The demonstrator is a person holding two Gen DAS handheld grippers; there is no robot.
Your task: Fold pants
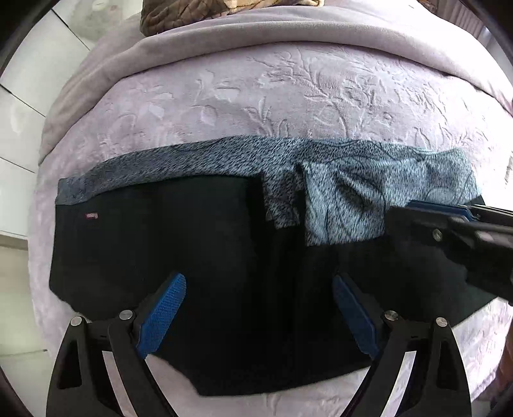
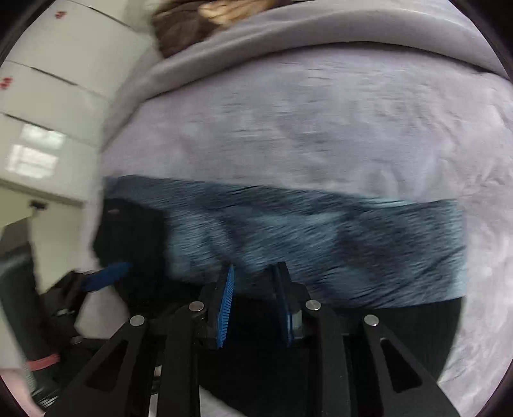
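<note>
Black pants (image 1: 179,237) with a grey-blue fleece lining (image 1: 346,195) lie flat across a lilac embossed blanket. My left gripper (image 1: 258,288) hovers just above the black fabric with its blue pads wide apart and nothing between them. My right gripper (image 2: 253,276) shows in its own blurred view with its pads a small gap apart over the lining's (image 2: 320,243) near edge; whether fabric is pinched is unclear. It also shows in the left wrist view (image 1: 429,211) at the right, at the lining's edge. The left gripper shows at the left of the right wrist view (image 2: 105,272).
The lilac blanket (image 1: 256,96) covers the bed, with a grey folded band (image 1: 256,35) behind it. A brown quilted item (image 1: 179,16) lies at the far edge. White cabinets (image 2: 57,80) stand to the left. The bed's edge runs along the left.
</note>
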